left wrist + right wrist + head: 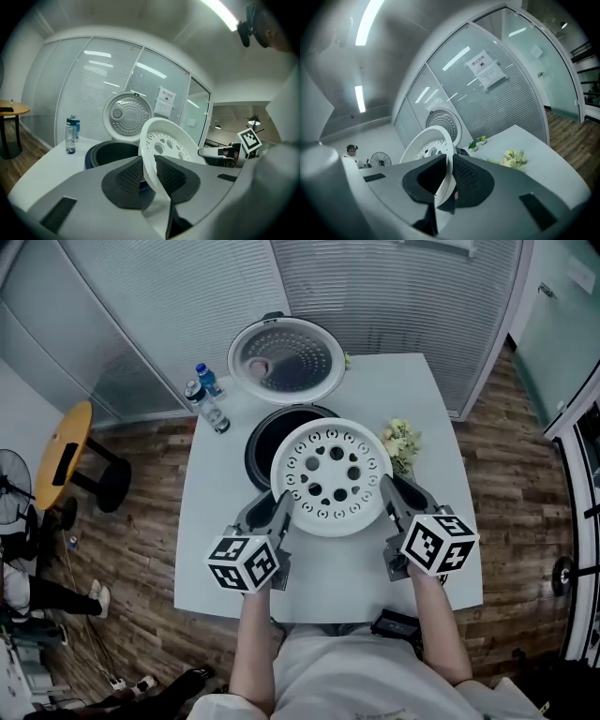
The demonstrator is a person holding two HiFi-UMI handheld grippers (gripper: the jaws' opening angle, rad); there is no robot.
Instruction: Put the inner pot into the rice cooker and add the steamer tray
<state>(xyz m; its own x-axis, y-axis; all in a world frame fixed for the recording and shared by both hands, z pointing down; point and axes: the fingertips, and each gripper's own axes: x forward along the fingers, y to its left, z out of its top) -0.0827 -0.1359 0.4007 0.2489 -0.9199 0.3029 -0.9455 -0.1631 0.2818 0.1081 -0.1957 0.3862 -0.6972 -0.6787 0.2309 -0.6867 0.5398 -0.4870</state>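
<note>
Two water bottles stand on the desk, ahead of the left gripper and off to its left. That gripper is clamped on the left rim of the white steamer tray, with its ribbed pads pressing the thin edge from both sides. The tray hangs between the two grippers, clear of the desk, holes facing up. Its far edge reaches over the near rim of the rice cooker, which sits straight ahead of both grippers. The cooker's dark inside is uncovered and its lid is tipped back behind it. The right gripper is closed on the tray's right rim in the same way, with the edge pinched between its pads. Just ahead of the right gripper and slightly to its right, a small bunch of pale flowers lies on the desk beside the cooker.
</note>
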